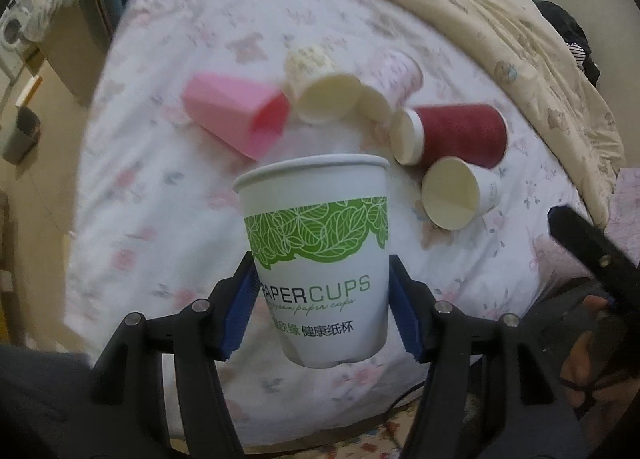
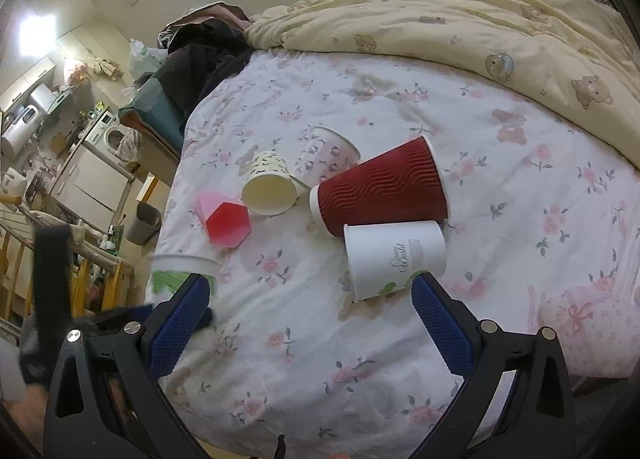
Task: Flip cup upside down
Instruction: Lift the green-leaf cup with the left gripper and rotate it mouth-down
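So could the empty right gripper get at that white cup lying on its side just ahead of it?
Probably yes. The right gripper is open and empty, and the white cup lies on the bedsheet just beyond its right finger, with nothing in between. The dark red cup touches its far side only.

Dim warm indoor light, a bright glare patch (image 2: 37, 35) upper left, motion-blurred background, fisheye-bent vignetted edges.

"PAPER CUPS" on paper cup (image 1: 318, 259)
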The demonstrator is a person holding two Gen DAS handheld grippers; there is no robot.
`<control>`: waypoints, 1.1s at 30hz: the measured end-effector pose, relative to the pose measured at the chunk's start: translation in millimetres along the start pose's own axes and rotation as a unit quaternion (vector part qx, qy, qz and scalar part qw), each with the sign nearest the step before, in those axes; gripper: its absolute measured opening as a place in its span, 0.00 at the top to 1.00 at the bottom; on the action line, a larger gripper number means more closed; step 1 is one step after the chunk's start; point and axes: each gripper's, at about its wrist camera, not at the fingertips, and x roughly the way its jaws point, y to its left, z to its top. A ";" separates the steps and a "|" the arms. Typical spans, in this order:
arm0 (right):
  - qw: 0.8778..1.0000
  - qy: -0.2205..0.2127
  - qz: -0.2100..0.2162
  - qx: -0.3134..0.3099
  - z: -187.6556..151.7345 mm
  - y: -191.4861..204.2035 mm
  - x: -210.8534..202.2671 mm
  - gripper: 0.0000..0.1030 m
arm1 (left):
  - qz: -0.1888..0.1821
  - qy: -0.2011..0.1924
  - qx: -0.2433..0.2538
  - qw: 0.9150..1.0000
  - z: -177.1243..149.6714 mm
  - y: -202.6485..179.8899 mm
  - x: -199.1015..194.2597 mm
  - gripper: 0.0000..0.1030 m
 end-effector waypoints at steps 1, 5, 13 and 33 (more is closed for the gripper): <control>1.000 0.002 0.001 -0.001 -0.4 1.4 1.4 0.00 | 0.007 -0.005 0.001 1.000 2.2 5.7 -5.4 0.44; 1.000 0.002 -0.003 -0.016 -1.9 9.4 4.2 0.00 | 0.005 -0.008 0.003 1.000 9.2 20.9 -14.5 0.44; 0.999 -0.002 0.000 -0.033 2.0 26.2 12.5 0.00 | 0.010 -0.054 0.007 0.998 5.9 36.6 -27.3 0.44; 0.994 0.046 0.091 -0.045 22.4 46.2 41.1 0.00 | -0.056 -0.009 0.029 0.998 -3.6 13.6 -6.6 0.44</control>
